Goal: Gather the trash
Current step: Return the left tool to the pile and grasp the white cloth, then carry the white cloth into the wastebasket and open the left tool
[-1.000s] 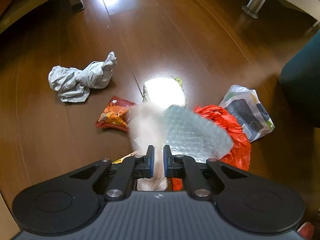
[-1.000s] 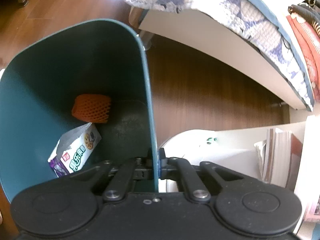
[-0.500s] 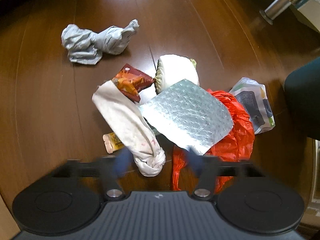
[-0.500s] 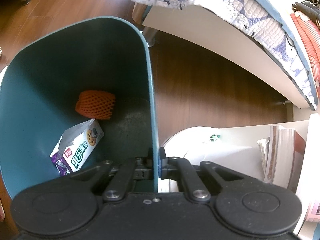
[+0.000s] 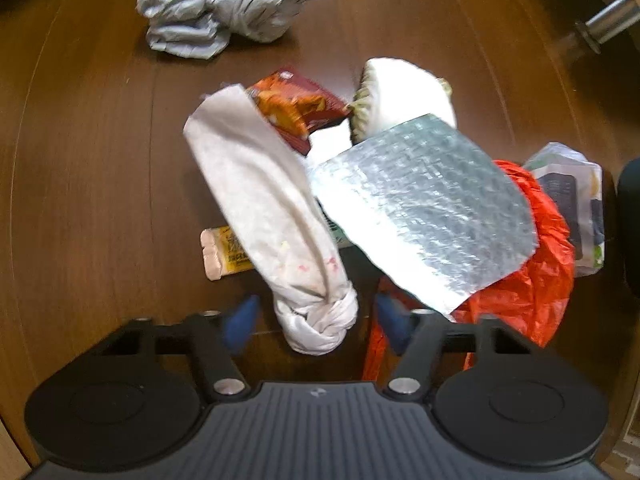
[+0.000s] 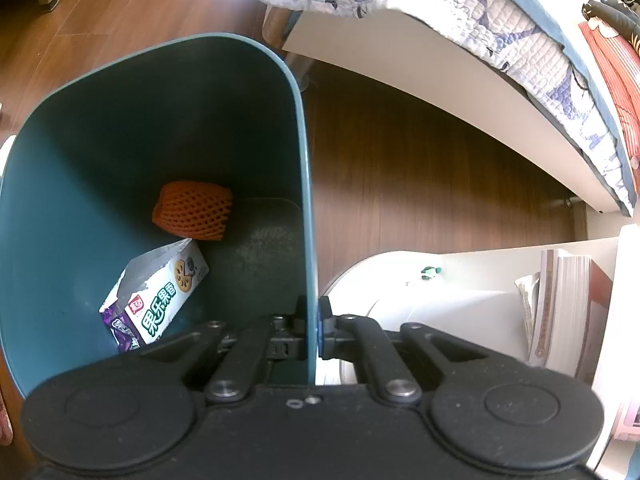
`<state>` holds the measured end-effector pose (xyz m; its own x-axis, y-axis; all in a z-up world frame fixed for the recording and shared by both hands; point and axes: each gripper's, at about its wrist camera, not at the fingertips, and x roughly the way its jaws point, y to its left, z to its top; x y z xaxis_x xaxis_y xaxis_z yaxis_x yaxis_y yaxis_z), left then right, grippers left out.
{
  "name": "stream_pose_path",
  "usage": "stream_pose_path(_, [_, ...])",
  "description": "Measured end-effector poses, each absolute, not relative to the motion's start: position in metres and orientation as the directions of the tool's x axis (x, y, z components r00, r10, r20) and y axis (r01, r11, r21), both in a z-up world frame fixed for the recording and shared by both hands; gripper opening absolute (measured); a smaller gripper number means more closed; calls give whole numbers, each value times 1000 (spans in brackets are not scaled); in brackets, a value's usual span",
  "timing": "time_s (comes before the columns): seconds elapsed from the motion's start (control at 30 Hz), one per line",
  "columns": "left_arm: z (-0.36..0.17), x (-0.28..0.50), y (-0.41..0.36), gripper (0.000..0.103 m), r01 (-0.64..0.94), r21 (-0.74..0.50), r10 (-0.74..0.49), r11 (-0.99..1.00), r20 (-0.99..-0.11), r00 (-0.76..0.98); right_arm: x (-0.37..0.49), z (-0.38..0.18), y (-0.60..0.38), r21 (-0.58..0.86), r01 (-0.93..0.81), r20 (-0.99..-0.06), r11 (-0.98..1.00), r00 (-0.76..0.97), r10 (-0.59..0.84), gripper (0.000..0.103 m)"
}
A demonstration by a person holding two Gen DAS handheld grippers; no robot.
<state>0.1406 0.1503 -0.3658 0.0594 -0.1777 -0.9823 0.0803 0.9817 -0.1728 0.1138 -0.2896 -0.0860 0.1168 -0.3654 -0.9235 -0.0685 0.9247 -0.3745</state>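
Observation:
In the left wrist view a pile of trash lies on the dark wood floor. A long white knotted bag (image 5: 264,208) points its knot toward me, beside a silver bubble-wrap sheet (image 5: 424,208) lying over a red plastic bag (image 5: 532,280). My left gripper (image 5: 316,322) hangs just above the floor, jaws closing, with the white bag's knot between the blue pads (image 5: 240,320) but clear of both. My right gripper (image 6: 313,320) is shut on the side wall of the teal bin (image 6: 304,200). Inside the bin lie an orange foam net (image 6: 192,212) and a biscuit box (image 6: 160,300).
Also on the floor are an orange snack packet (image 5: 296,108), a white rounded wrapper (image 5: 404,92), a crumpled grey bag (image 5: 216,12), a small beige packet (image 5: 224,252) and a clear printed bag (image 5: 572,200). A bed (image 6: 440,60) and a white shelf with books (image 6: 560,300) flank the bin.
The left gripper let the white bag go onto the floor, opened wide, then sank closer to the pile with its jaws narrowing around the knot. The right gripper and bin stayed put.

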Motion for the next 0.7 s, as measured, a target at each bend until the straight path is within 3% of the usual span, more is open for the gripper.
stream_pose_path(0.07, [-367, 139, 155, 38, 58, -176, -179, 983, -982, 54, 114, -86, -289, -376, -73, -923, 924, 118, -366, 3])
stream_pose_path(0.23, [-359, 135, 162, 28, 33, -187, -189, 982, -980, 70, 114, -87, -289, -375, -72, -923, 924, 120, -365, 3])
stream_pose_path(0.47, [-301, 139, 158, 27, 100, -195, -209, 976, -965, 159, 113, -85, -286, -381, -74, -919, 922, 138, -369, 3])
stream_pose_path(0.7, [-198, 157, 107, 27, 331, -292, -384, 897, -885, 261, 115, -83, -284, -380, -80, -921, 921, 125, -369, 3])
